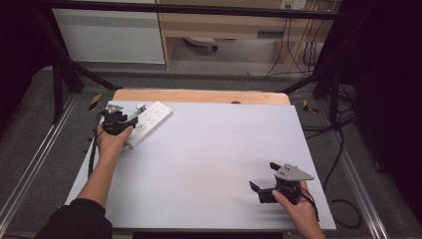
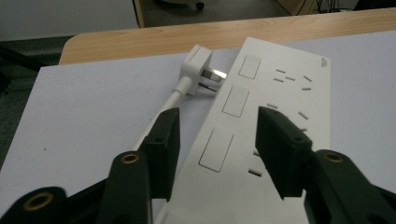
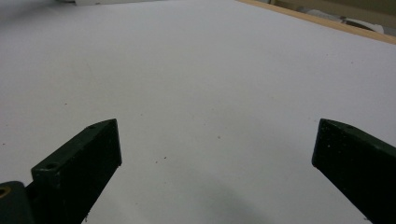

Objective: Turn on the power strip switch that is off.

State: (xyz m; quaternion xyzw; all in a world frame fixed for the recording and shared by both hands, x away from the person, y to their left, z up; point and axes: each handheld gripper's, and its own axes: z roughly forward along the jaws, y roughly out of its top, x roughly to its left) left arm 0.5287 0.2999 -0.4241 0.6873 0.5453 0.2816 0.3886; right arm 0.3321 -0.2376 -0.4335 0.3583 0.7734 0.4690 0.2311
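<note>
A: Where does the power strip lie, and which way does it run?

B: At the far left part of the white mat. Its long axis runs on a slant, from the left gripper at its near end away toward the wooden table edge. In the left gripper view its face with sockets and three switches is up, and its white plug lies just beside the strip's left side, prongs pointing at the strip.

A: And the left gripper's claw?

B: Released. Its jaws stand apart over the strip's near end, not pressing it.

A: The right gripper?

B: Well apart from the strip, at the mat's near right, spread wide over bare mat and grasping nothing.

A: The room?

B: Beyond the strip, grey carpet, a pale wooden cabinet and hanging cables.
</note>
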